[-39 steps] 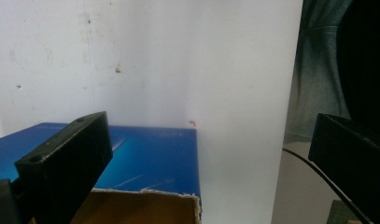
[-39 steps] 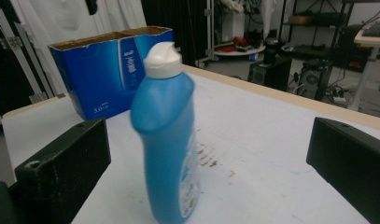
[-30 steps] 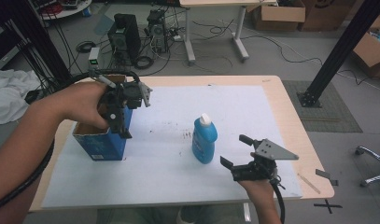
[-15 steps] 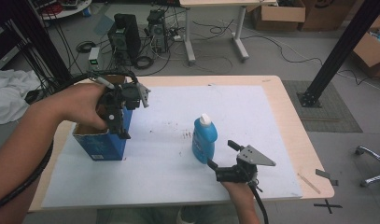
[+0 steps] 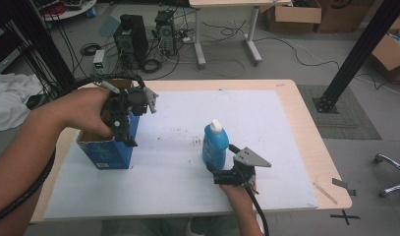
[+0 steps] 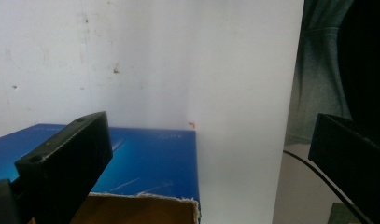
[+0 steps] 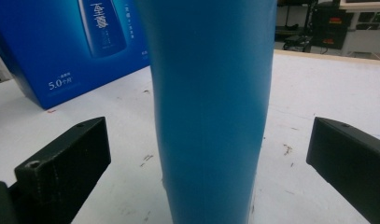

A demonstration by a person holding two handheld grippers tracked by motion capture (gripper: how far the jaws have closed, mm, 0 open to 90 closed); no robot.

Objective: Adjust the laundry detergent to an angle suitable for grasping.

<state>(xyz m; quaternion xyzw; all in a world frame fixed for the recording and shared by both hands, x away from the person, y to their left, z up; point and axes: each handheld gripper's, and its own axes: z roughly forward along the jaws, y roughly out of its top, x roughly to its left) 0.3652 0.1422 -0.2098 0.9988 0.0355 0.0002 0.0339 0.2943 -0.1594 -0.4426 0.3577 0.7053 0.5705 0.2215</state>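
Right gripper is sitting at the near side of the blue bottle, jaws spread wide and lying to either side of the bottle body — not touching it yet, going by the gaps showing in the right gripper view. Bottle is standing upright on the white sheet, white cap on, near the middle of the table. Step in hand looks like the grasp approach on the bottle; next move is calling for pushing in a bit further and closing on the lower body, squarely so it doesn't tip. Left of the bottle and well apart, the open blue box is standing on the sheet, and the left gripper is hanging over its right-hand rim, jaws spread and empty, one jaw over the cardboard edge. Probably steadying the box as the bottle's destination — a guess. Beyond the bottle, the far table edge.
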